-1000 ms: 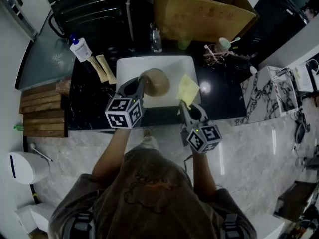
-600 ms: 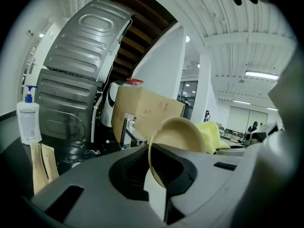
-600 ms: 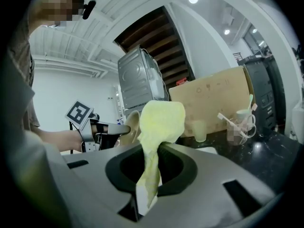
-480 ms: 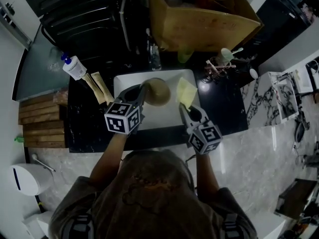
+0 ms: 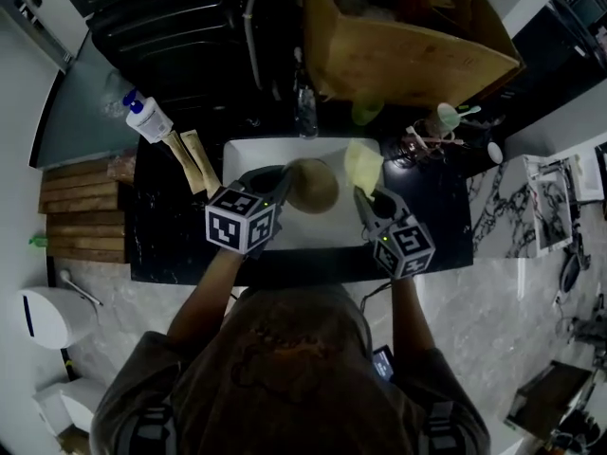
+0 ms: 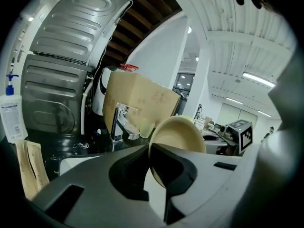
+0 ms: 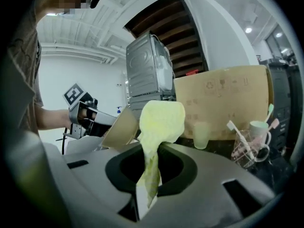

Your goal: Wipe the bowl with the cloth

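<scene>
Your left gripper (image 6: 152,161), clamped on the round beige bowl (image 6: 179,136), has drawn nearer the soft yellow cloth (image 7: 159,121) pinched by your right gripper (image 7: 147,186), so wiping looks imminent.

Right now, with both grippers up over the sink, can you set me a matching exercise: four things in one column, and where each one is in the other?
Things:
1. bowl
2. cloth
3. pump bottle
4. tap

Places:
A. standing on the dark counter, left of the sink
B. pinched in the right gripper
C. behind the sink's far rim
D. held by its rim in the left gripper

Pairs: 1-D, 2-B, 3-A, 4-C
</scene>
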### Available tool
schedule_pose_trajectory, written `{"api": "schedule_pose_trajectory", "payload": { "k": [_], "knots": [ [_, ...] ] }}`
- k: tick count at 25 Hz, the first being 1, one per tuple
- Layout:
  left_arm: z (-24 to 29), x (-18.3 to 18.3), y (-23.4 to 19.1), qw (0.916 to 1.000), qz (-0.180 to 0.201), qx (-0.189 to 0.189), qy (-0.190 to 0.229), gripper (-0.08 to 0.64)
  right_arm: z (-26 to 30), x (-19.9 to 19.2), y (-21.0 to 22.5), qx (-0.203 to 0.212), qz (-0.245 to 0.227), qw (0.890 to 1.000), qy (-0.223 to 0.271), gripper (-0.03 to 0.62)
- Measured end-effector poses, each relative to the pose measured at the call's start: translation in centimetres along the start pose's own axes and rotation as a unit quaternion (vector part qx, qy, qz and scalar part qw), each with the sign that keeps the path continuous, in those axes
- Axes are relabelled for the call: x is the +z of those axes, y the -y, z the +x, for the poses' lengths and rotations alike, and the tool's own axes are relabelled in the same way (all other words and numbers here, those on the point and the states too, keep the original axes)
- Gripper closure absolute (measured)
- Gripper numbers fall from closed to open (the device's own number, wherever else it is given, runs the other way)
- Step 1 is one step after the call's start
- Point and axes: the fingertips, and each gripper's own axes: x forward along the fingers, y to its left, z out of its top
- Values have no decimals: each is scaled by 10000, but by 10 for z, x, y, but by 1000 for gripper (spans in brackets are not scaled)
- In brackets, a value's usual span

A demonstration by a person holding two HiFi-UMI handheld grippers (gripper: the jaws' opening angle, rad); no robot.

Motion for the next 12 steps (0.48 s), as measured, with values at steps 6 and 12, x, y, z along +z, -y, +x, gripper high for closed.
{"api": "schedule_pose_trajectory", "payload": {
  "k": [6,12],
  "knots": [
    [3,-7,11,9989,-13,-228,-398,549,23,3,-1,858,-1108,9888,-503,555],
    [7,-22,32,9893,458,-795,-1133,548,39,-2,-14,1723,-1966,9619,-798,555]
  ]
}}
